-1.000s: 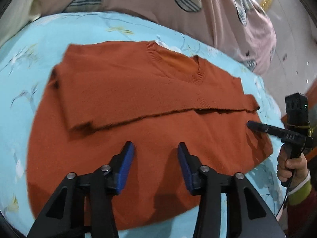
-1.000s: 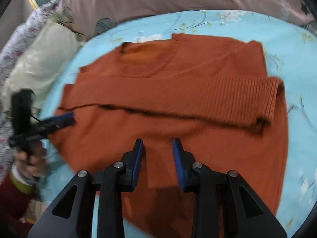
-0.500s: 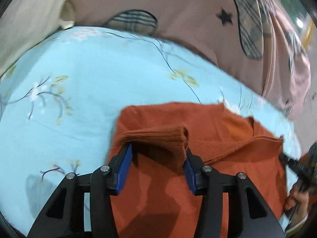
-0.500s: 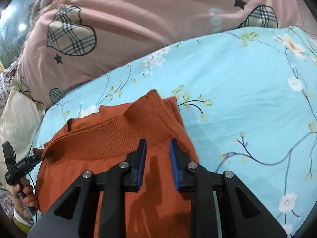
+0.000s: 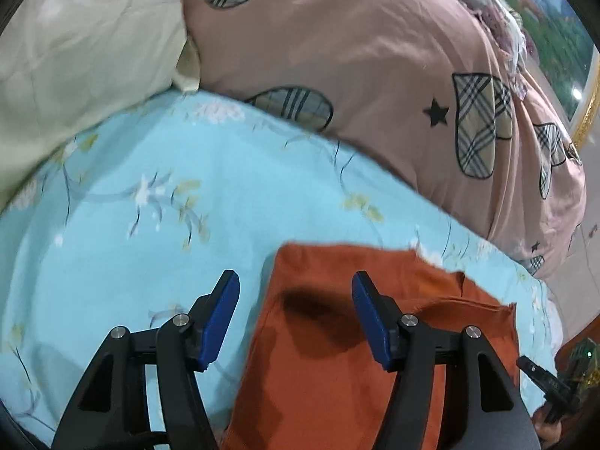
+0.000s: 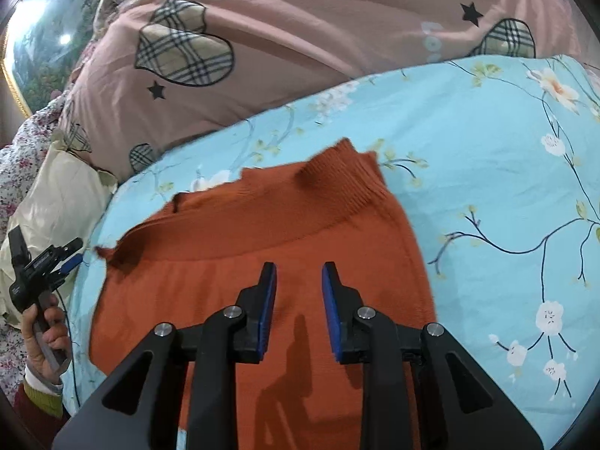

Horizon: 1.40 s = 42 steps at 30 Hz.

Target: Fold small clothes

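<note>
1. Risk on the left side: the left gripper has just been opening, and its blue pads are spread with nothing pinched between them; only the left edge of the orange sweater is seen lying below the gap. A layer freshly laid down could spring back or slide, since knit fabric is judged springy and nothing is pressed on it.
2. The sweater is spread on the light blue floral bedsheet, folded over so that its ribbed hem lies on top near the far edge. The far corners look uneven in the right wrist view, so a crooked fold could be carried into the next step if it is not squared.
3. Risk on the right side: the right gripper is held with its jaws apart by a narrow gap, nothing between them, above the middle of the sweater. A pad could be caught in the knit on a low pass and the top layer dragged out of line.
4. Pose: both grippers are pointed forward and downward over the near part of the garment, clear of the cloth as far as can be judged. In the right wrist view, the left gripper is seen gripped by the person's hand at the sweater's left edge, over the sheet.
</note>
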Available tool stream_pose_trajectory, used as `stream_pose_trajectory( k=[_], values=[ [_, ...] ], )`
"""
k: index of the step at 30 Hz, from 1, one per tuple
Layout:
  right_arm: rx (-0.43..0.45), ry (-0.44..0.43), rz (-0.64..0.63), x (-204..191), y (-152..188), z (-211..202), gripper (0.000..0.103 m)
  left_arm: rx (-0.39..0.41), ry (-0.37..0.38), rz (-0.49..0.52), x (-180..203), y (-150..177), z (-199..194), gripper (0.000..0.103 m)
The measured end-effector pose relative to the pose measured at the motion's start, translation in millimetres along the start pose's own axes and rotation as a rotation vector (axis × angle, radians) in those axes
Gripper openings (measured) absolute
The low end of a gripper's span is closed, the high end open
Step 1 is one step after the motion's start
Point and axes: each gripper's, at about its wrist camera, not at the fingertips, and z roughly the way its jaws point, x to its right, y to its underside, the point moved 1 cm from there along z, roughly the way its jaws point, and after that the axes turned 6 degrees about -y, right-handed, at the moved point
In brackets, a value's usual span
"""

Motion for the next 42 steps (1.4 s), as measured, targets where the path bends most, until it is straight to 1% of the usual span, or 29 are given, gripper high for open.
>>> stream_pose_trajectory(
  k=[1, 3, 5, 6, 7, 8, 10, 11, 12, 14, 17, 19, 21, 23, 25, 27, 32, 34, 35, 36, 38, 39, 40, 41, 42],
  values=[
    [0.001, -0.012, -0.004, -5, 2, -3, 0.03, 0.003, -0.004, 0.01, 5, -4, -1, 0.063],
    [0.005, -0.03, -0.009, -12, 7, -7, 0.033, -0.004, 0.017, 0.025, 15, -4, -6, 0.063],
    [0.002, -0.051, -0.013, -18, 16, -11, 0.036, -0.019, 0.035, 0.051, 23, 8, -16, 0.067],
    [-0.005, -0.059, -0.012, -20, 23, -13, 0.037, -0.023, 0.037, 0.058, 26, 16, -20, 0.071],
    [-0.013, -0.064, -0.01, -20, 28, -14, 0.038, -0.029, 0.04, 0.06, 27, 27, -25, 0.074],
    [-0.023, -0.068, -0.006, -21, 35, -15, 0.038, -0.046, 0.05, 0.056, 26, 41, -30, 0.074],
    [-0.04, -0.07, 0.003, -20, 50, -18, 0.038, -0.091, 0.083, 0.03, 21, 70, -40, 0.074],
    [-0.042, -0.07, 0.01, -18, 59, -21, 0.038, -0.122, 0.107, 0.01, 17, 90, -47, 0.074],
    [-0.043, -0.072, 0.017, -17, 64, -23, 0.038, -0.14, 0.12, -0.001, 15, 100, -50, 0.074],
    [-0.042, -0.083, 0.042, -15, 78, -29, 0.038, -0.19, 0.161, -0.029, 11, 131, -60, 0.074],
    [-0.038, -0.107, 0.09, -13, 101, -39, 0.038, -0.237, 0.198, -0.077, 5, 165, -69, 0.075],
    [-0.037, -0.114, 0.111, -13, 110, -43, 0.039, -0.261, 0.218, -0.117, 3, 182, -72, 0.08],
    [-0.043, -0.12, 0.127, -14, 120, -46, 0.039, -0.26, 0.235, -0.158, 1, 196, -74, 0.084],
    [-0.052, -0.127, 0.125, -17, 125, -49, 0.039, -0.253, 0.236, -0.179, 3, 202, -72, 0.088],
    [-0.061, -0.129, 0.115, -21, 129, -50, 0.04, -0.242, 0.248, -0.198, 4, 199, -69, 0.098],
    [-0.063, -0.131, 0.107, -24, 130, -51, 0.04, -0.212, 0.242, -0.23, 5, 195, -62, 0.101],
    [-0.057, -0.136, 0.108, -24, 126, -52, 0.04, -0.147, 0.17, -0.259, 2, 176, -40, 0.1],
    [-0.052, -0.136, 0.112, -22, 125, -50, 0.04, -0.131, 0.158, -0.27, 1, 169, -33, 0.099],
    [-0.052, -0.137, 0.113, -21, 125, -49, 0.04, -0.121, 0.148, -0.273, -1, 165, -30, 0.098],
    [-0.054, -0.14, 0.115, -21, 124, -47, 0.04, -0.113, 0.139, -0.275, -2, 161, -27, 0.093],
    [-0.058, -0.145, 0.114, -20, 123, -44, 0.04, -0.108, 0.13, -0.283, -7, 155, -22, 0.076],
    [-0.06, -0.147, 0.112, -21, 123, -43, 0.04, -0.11, 0.133, -0.286, -10, 153, -19, 0.056],
    [-0.06, -0.15, 0.11, -21, 122, -43, 0.04, -0.117, 0.14, -0.289, -13, 152, -16, 0.031],
    [-0.055, -0.157, 0.11, -20, 119, -44, 0.04, -0.132, 0.153, -0.295, -17, 151, -12, 0.022],
    [-0.049, -0.157, 0.11, -19, 118, -45, 0.04, -0.139, 0.171, -0.306, -20, 149, -11, 0.017]
  ],
)
